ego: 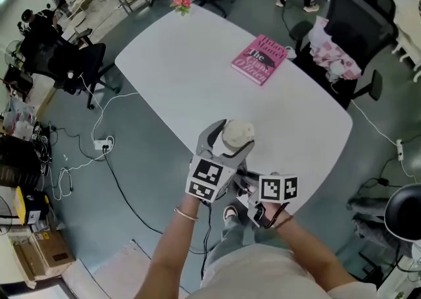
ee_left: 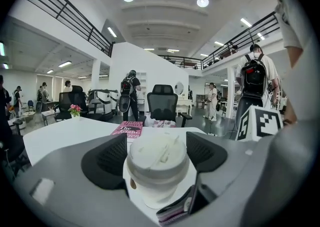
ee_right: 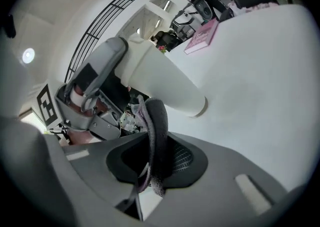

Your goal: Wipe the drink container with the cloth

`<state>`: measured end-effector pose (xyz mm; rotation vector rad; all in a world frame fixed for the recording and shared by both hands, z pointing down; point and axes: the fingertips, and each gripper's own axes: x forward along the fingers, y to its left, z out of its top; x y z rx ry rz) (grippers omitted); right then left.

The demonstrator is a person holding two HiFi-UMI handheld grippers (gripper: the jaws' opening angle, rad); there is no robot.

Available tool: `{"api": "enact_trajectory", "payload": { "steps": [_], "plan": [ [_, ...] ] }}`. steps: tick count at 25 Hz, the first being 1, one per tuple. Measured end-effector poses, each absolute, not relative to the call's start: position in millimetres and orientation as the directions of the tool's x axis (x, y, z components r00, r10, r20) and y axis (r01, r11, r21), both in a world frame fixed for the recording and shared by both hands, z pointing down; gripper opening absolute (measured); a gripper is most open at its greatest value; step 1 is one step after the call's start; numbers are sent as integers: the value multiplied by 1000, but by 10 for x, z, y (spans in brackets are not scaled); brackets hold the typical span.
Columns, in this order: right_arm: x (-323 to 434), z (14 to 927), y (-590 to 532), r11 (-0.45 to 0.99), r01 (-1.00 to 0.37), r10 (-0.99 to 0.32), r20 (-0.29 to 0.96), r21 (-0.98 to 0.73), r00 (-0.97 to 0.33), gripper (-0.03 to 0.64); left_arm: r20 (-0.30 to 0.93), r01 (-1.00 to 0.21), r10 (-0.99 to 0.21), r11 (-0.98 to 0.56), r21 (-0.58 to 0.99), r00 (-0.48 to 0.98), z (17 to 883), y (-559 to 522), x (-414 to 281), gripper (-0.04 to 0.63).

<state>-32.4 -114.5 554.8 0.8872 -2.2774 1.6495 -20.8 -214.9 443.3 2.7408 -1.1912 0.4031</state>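
Observation:
A white paper cup with a white lid (ego: 237,135) is upright over the near edge of the white table (ego: 197,74). My left gripper (ego: 228,145) is shut on the cup's body; in the left gripper view the cup (ee_left: 157,163) fills the gap between the black pads (ee_left: 106,161). A dark grey and purple cloth (ee_right: 155,141) is pinched in my right gripper (ee_right: 159,157), just below and to the right of the cup (ee_right: 162,78). The cloth's edge (ee_left: 176,211) lies by the cup's base. In the head view the right gripper (ego: 253,199) sits close behind the left one.
A pink book (ego: 260,59) lies at the table's far right. Small pink flowers (ego: 182,3) stand at the far corner. A black office chair (ego: 352,21) with fabric on it stands beyond the right edge. Cables and a power strip (ego: 103,144) lie on the floor at left.

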Motion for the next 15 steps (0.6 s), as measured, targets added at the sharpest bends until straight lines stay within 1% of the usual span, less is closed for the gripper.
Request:
{"api": "enact_trajectory", "payload": {
  "steps": [5,7,9,13,15],
  "plan": [
    [-64,5371,-1037,280,-634,-384,521,-721,-762,67,251,-737,-710,-676,20,658,4290,-2074,-277,368],
    [128,5292,-1017,296,-676,-418,544,-675,-727,67,221,-745,-724,-667,17,654,4160,-2011,-341,359],
    [370,5190,-1069,295,-726,-479,562,-621,-675,67,186,-762,-746,-647,19,639,4005,-1974,-447,339],
    [858,4909,-1306,281,-832,-618,573,-479,-539,67,140,-820,-811,-572,17,568,3760,-1936,-727,337],
    [1055,4729,-1440,277,-868,-683,552,-411,-479,67,127,-855,-847,-519,12,516,3684,-1922,-864,336]
  ]
}}
